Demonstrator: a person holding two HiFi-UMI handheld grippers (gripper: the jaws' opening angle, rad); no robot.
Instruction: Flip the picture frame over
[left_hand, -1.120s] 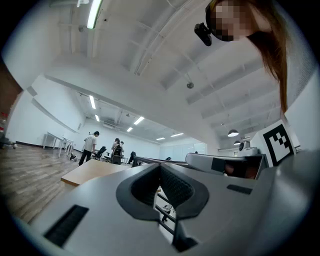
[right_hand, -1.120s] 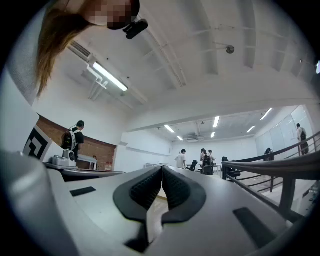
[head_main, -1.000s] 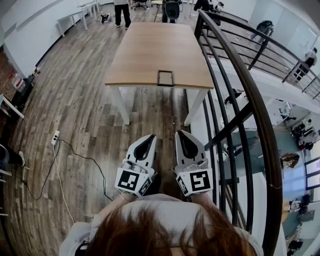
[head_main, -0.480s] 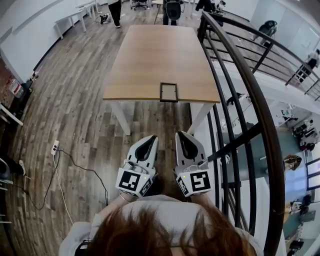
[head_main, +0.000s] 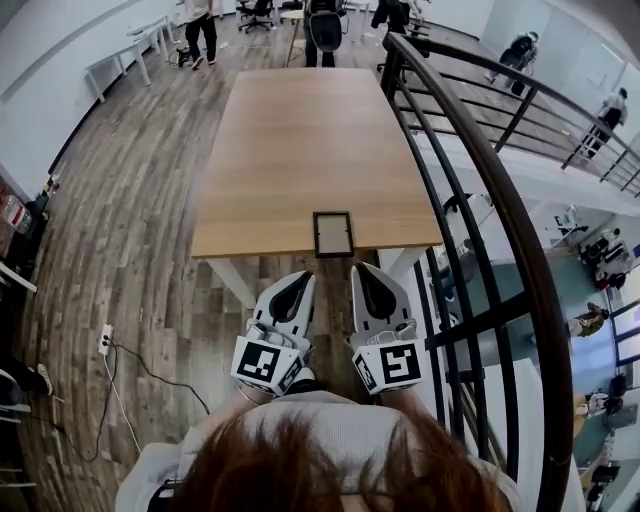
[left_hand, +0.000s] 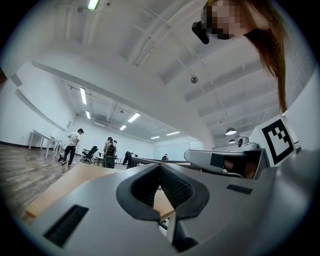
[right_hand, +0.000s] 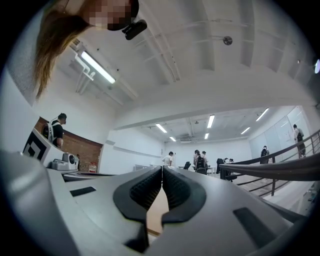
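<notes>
Approach step; left gripper (head_main: 299, 276) and right gripper (head_main: 363, 270) both pinched empty, short of the picture frame (head_main: 332, 234); next, open onto its edge.

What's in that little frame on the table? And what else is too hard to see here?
The picture frame, head view: too small to show its picture or which side faces up.
The frame, both gripper views: blocked by the shut jaws of the left gripper and right gripper.
The person's hands, head view: covered by the grippers' marker cubes.
Legs of the table, head view: mostly hidden under the tabletop.
</notes>
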